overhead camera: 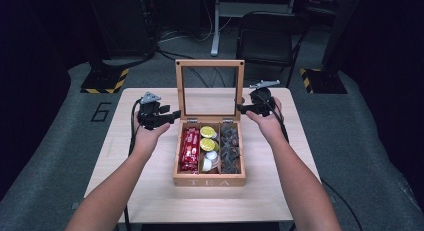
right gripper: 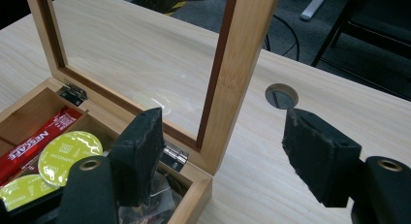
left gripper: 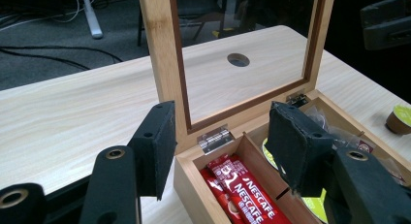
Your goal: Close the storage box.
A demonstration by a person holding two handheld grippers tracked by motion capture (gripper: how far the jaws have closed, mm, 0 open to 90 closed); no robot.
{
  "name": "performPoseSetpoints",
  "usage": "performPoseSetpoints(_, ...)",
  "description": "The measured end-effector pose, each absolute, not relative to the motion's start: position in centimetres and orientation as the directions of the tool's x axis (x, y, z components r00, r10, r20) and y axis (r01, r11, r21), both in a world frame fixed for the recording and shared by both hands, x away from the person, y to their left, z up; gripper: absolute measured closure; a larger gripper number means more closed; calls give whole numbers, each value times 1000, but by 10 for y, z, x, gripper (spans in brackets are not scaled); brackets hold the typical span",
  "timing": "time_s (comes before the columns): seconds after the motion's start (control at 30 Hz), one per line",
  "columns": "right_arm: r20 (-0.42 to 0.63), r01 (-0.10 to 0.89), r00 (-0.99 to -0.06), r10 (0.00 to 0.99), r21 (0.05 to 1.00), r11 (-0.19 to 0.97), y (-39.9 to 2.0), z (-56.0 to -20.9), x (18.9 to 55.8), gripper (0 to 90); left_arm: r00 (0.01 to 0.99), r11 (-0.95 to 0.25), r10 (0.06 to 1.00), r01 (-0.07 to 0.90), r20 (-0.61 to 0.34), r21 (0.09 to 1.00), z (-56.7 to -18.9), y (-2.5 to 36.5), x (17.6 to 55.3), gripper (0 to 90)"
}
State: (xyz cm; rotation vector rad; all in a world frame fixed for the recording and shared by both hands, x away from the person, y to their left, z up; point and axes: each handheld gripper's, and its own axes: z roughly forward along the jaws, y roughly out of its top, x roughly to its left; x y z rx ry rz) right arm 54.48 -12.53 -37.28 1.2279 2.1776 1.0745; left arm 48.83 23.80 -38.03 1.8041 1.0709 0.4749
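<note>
Work in hand: both grippers are at the raised lid (overhead camera: pixel 210 88) of a wooden tea box (overhead camera: pixel 209 180), one at each side rail, apparently to swing it on its hinges
Where the box is: middle of the pale wooden table (overhead camera: pixel 150 191), front wall marked TEA towards the person, lid standing upright at the back edge
Left gripper (overhead camera: pixel 172 114): jaws apart, nothing pinched; in the left gripper view they straddle the lid's left rail (left gripper: pixel 162 54) and the box's back corner, pads clear of the wood
Right gripper (overhead camera: pixel 241 109): jaws apart and empty; in the right gripper view the right rail (right gripper: pixel 237 64) stands between the pads (right gripper: pixel 320 153) without touching either
How the lid will handle: stiff frame, probably light, with a clear pane (left gripper: pixel 242 64) that looks fragile and slippery; the small metal hinges (left gripper: pixel 214 138) will likely swing freely, so it could drop shut if let go
Where to take hold: on the wooden side rails, well up from the hinges, never on the pane
Contents: red Nescafe sachets (overhead camera: pixel 190 150) in the left compartment, green-topped capsules (overhead camera: pixel 207 138) in the middle, dark wrapped packets (overhead camera: pixel 230 148) in the right; all sit low enough, I judge, to clear a closing lid
Edges: a loose capsule (left gripper: pixel 400 118) lies on the table right of the box; a round cable hole (right gripper: pixel 281 95) sits behind the lid
Open room: bare tabletop on both sides and in front; a black chair (overhead camera: pixel 267 38) stands well beyond the far edge
</note>
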Motion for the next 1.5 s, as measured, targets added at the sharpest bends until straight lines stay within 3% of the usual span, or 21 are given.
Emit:
performPoseSetpoints(0.67,35,545,-494,869,791,278,-105,-391,571,306,521,-152,845,457,-125,877,-375,257,478,440)
performPoseSetpoints(1.27,-1,536,-465,885,796,282,-95,-390,577,489,515,-150,848,457,-123,877,-376,261,470,440)
performPoseSetpoints(1.4,61,561,-459,887,793,235,-102,-389,579,562,515,-154,848,460,-122,874,-375,262,470,439)
performPoseSetpoints(1.5,50,556,-462,885,794,246,-102,-388,581,572,510,-153,852,463,-121,873,-375,264,470,440)
